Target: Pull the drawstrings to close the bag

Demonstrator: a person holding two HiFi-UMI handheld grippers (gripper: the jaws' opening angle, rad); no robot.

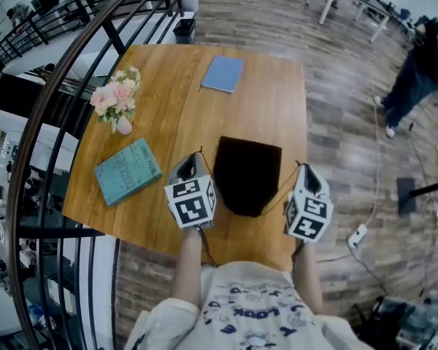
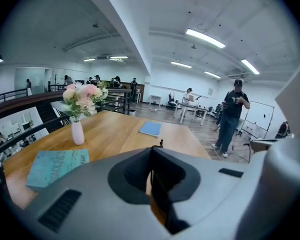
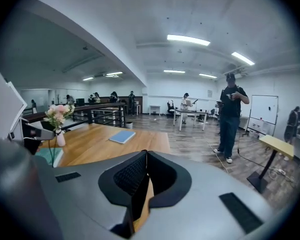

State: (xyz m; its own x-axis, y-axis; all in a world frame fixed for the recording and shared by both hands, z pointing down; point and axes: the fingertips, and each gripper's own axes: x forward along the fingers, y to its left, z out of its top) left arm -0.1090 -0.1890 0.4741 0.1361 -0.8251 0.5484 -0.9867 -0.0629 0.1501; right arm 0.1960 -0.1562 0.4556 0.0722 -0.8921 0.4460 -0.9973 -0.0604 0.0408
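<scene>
A black drawstring bag (image 1: 247,175) lies flat on the wooden table (image 1: 168,86), near its front edge, between my two grippers. My left gripper (image 1: 196,156) sits at the bag's left side. Its jaws are shut on a thin drawstring (image 1: 203,168), and the string's knot (image 2: 160,144) pokes out above the tips in the left gripper view. My right gripper (image 1: 302,168) sits at the bag's right side, jaws shut, with a thin drawstring (image 1: 285,195) running from the bag up to its tips. In the right gripper view the jaws (image 3: 146,153) meet and no string shows.
A vase of pink flowers (image 1: 117,100) and a teal book (image 1: 128,170) are at the table's left. A blue notebook (image 1: 223,74) lies at the far side. A black railing (image 1: 51,122) curves along the left. A person (image 1: 416,71) stands on the floor at right.
</scene>
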